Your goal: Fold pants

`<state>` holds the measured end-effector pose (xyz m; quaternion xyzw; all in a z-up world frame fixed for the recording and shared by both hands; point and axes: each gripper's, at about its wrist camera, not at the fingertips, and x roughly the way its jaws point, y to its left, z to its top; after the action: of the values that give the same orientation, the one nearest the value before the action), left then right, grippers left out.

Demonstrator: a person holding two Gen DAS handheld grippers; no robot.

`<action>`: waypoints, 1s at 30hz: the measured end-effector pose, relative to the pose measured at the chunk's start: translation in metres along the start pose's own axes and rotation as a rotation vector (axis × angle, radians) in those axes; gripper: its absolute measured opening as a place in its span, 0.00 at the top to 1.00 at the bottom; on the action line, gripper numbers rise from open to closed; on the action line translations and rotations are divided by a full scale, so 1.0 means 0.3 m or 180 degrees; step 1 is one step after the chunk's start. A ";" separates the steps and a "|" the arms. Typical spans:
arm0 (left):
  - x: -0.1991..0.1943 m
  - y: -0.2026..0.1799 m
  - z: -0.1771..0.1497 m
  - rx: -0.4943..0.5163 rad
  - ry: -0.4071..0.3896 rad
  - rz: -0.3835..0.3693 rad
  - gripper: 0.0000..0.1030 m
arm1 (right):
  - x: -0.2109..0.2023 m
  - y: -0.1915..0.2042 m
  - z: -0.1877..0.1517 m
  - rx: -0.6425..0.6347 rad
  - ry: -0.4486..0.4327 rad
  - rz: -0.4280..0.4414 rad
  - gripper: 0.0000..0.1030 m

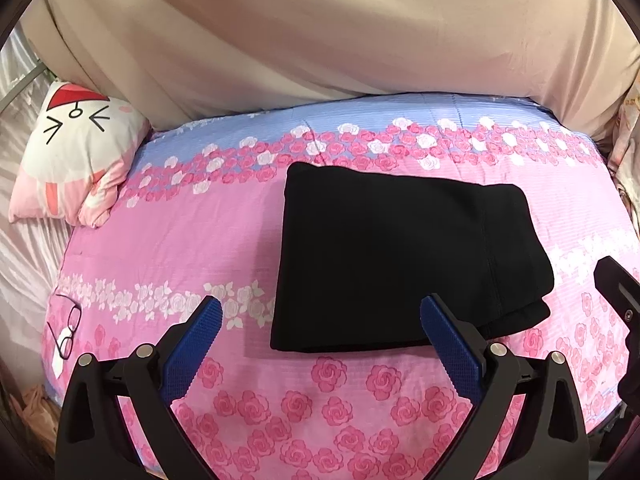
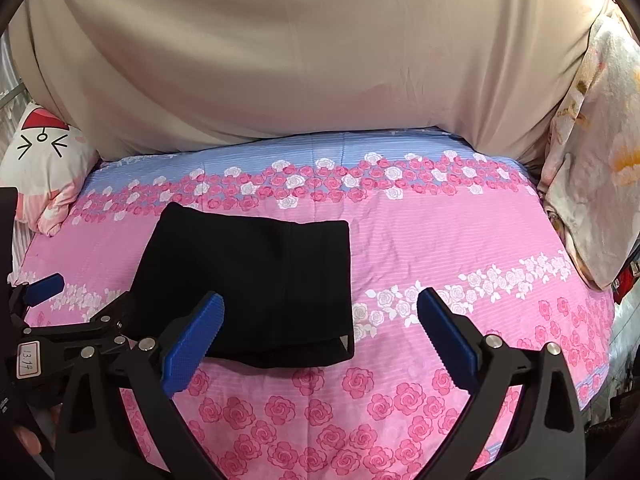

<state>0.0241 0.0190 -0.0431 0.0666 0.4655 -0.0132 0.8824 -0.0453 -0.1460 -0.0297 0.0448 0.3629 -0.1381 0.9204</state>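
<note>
Black pants (image 1: 400, 256) lie folded into a compact rectangle on the pink rose-print bedspread (image 1: 320, 392). They also show in the right wrist view (image 2: 256, 284), left of centre. My left gripper (image 1: 320, 308) is open and empty, held just above the near edge of the pants. My right gripper (image 2: 320, 300) is open and empty, its left blue pad (image 2: 192, 344) over the pants' near right corner. The right gripper's black body (image 1: 620, 300) shows at the right edge of the left view. The left gripper (image 2: 44, 286) shows at the left edge of the right view.
A cartoon-face pillow (image 1: 76, 152) lies at the bed's far left. Glasses (image 1: 68, 328) rest near the left edge. A beige sheet (image 1: 320, 40) covers the wall behind the bed. A floral pillow (image 2: 596, 152) leans at the far right.
</note>
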 end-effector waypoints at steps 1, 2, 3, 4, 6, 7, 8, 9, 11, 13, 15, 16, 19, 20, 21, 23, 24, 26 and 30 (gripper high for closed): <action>0.004 0.003 -0.002 -0.0011 0.0013 0.0000 0.05 | 0.004 0.000 -0.002 -0.0005 0.0019 0.0009 0.07; 0.010 0.007 -0.006 -0.0018 0.0022 0.0015 0.05 | 0.012 -0.001 -0.005 -0.0033 0.0039 0.0029 0.06; 0.017 0.011 -0.011 -0.0019 0.0028 0.0037 0.05 | 0.029 -0.004 -0.009 -0.0090 0.0057 0.0043 0.04; 0.026 0.016 -0.015 -0.0022 0.0044 0.0069 0.05 | 0.049 -0.005 -0.019 -0.0140 0.0095 0.0020 0.04; 0.051 0.029 -0.020 -0.0039 0.0104 0.0085 0.05 | 0.087 -0.027 -0.033 -0.0121 0.0246 0.0039 0.04; 0.061 0.034 -0.022 -0.0039 0.0125 0.0094 0.05 | 0.092 -0.046 -0.036 -0.0062 0.0255 0.0108 0.04; 0.077 0.042 -0.025 -0.0035 0.0144 0.0126 0.05 | 0.099 -0.054 -0.039 -0.0066 0.0264 0.0111 0.04; 0.087 0.047 -0.028 -0.0033 0.0152 0.0151 0.05 | 0.113 -0.060 -0.043 -0.0097 0.0287 0.0076 0.04; 0.119 0.058 -0.034 -0.0029 0.0200 0.0210 0.05 | 0.144 -0.083 -0.049 -0.0084 0.0385 0.0094 0.04; 0.147 0.065 -0.040 -0.0015 0.0240 0.0248 0.05 | 0.153 -0.104 -0.047 0.0004 0.0376 0.0185 0.04; 0.179 0.066 -0.043 0.0032 0.0276 0.0305 0.05 | 0.176 -0.113 -0.047 0.0008 0.0414 0.0235 0.04; 0.195 0.065 -0.043 0.0048 0.0298 0.0323 0.05 | 0.193 -0.112 -0.049 -0.0010 0.0437 0.0284 0.05; 0.238 0.065 -0.044 0.0069 0.0358 0.0279 0.05 | 0.225 -0.103 -0.047 -0.0099 0.0449 0.0339 0.05; 0.252 0.060 -0.044 0.0091 0.0375 0.0297 0.05 | 0.238 -0.099 -0.046 -0.0117 0.0465 0.0328 0.05; 0.261 0.054 -0.043 0.0109 0.0382 0.0315 0.05 | 0.246 -0.096 -0.045 -0.0126 0.0472 0.0336 0.05; 0.274 0.045 -0.040 0.0140 0.0377 0.0354 0.05 | 0.262 -0.090 -0.045 -0.0137 0.0476 0.0318 0.05; 0.281 0.046 -0.039 0.0138 0.0377 0.0367 0.05 | 0.273 -0.088 -0.045 -0.0127 0.0487 0.0325 0.05; 0.300 0.062 -0.033 0.0079 0.0405 0.0333 0.05 | 0.301 -0.100 -0.041 0.0026 0.0561 0.0448 0.05; 0.343 0.117 -0.007 -0.0003 0.0419 0.0013 0.05 | 0.375 -0.123 -0.019 0.0250 0.0705 0.0655 0.05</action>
<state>0.0836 0.0581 -0.1252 0.0679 0.5224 -0.0067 0.8499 0.0191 -0.2052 -0.1097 0.1326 0.4501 -0.0513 0.8816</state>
